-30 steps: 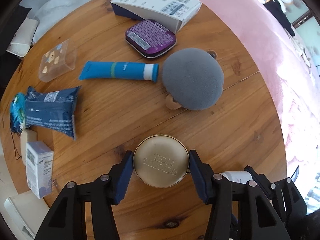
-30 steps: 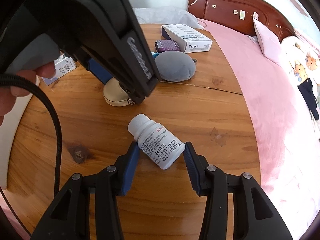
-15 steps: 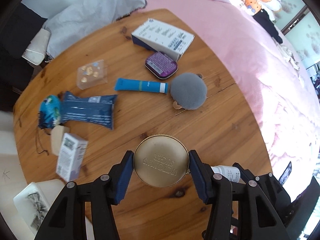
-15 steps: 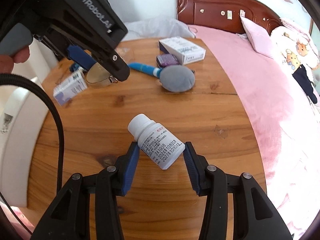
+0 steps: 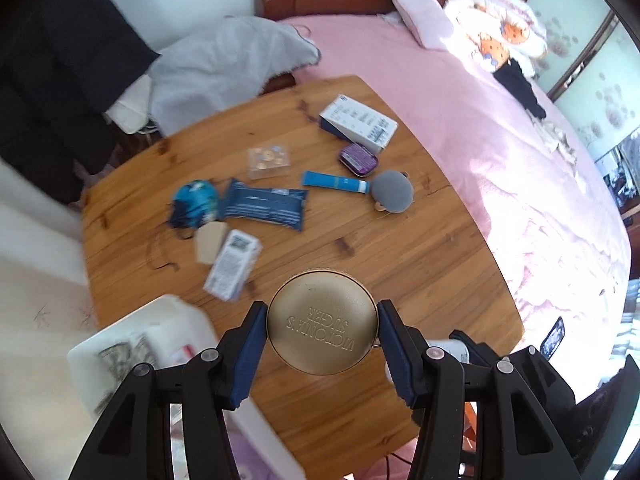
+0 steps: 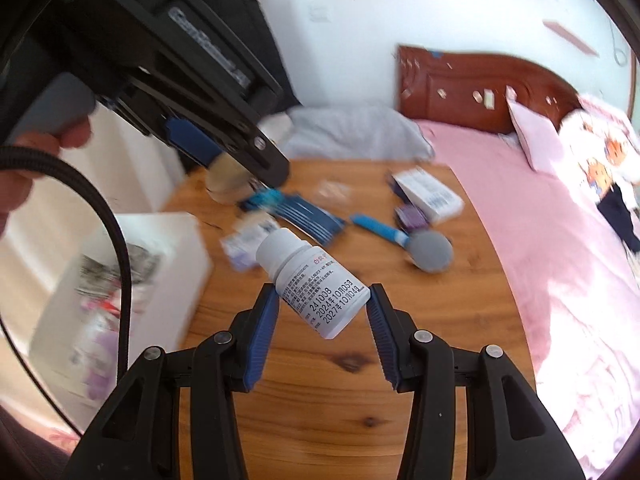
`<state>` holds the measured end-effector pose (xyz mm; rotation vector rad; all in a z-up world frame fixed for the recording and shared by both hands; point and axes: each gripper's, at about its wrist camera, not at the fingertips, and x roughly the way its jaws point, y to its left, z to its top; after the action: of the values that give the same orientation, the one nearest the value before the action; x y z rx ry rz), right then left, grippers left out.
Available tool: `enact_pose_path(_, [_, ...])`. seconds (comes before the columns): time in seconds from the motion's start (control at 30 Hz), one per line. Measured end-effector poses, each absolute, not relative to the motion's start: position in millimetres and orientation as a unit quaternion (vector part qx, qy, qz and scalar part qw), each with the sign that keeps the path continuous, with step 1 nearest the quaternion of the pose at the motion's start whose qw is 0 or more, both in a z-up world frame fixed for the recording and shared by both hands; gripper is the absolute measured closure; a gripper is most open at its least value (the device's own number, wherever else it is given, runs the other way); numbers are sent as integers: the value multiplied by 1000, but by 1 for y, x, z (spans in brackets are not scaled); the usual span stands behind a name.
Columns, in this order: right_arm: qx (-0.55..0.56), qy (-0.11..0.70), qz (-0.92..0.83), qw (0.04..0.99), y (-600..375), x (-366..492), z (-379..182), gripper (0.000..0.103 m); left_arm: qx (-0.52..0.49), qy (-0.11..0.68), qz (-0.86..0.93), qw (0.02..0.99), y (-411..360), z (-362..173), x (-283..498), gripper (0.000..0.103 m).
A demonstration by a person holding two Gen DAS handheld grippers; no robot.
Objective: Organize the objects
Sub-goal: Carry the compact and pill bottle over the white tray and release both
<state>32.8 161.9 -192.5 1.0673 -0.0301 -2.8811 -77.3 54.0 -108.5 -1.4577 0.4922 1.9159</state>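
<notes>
My left gripper (image 5: 322,326) is shut on a round gold tin (image 5: 322,322) and holds it high above the round wooden table (image 5: 440,264). In the right wrist view the right gripper (image 6: 322,308) is shut on a white pill bottle (image 6: 316,284), tilted with its cap up to the left, also lifted clear of the table (image 6: 460,320). The left gripper with the gold tin (image 6: 226,178) shows at the upper left of that view, a hand (image 6: 24,152) on its handle. The right gripper's fingers (image 5: 520,364) and the bottle's cap (image 5: 448,350) show at the lower right of the left wrist view.
On the table lie a grey pouch (image 5: 392,197), a blue tube (image 5: 334,181), a purple tin (image 5: 358,159), a white-and-blue box (image 5: 358,122), a clear packet (image 5: 268,158), a dark blue wrapper (image 5: 264,208), a blue ball (image 5: 196,200) and a small carton (image 5: 232,266). A white bin (image 5: 132,356) stands at the left; a pink bed (image 5: 520,160) lies right.
Both grippers have risen well above the table with the gold tin and the pill bottle still held. The table looks smaller and the white bin has come into view.
</notes>
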Motion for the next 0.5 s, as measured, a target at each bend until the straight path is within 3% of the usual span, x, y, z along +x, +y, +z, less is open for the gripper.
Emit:
enact_pose_path(0.27, [296,-1,-952,82,86,52,-138,54,-527,151,770,326,-37,-54,-72,47])
enact_pose_path(0.5, [276,18,-955,109,32,53,-115,54,-523,124,793,288,-109,-47,-81,47])
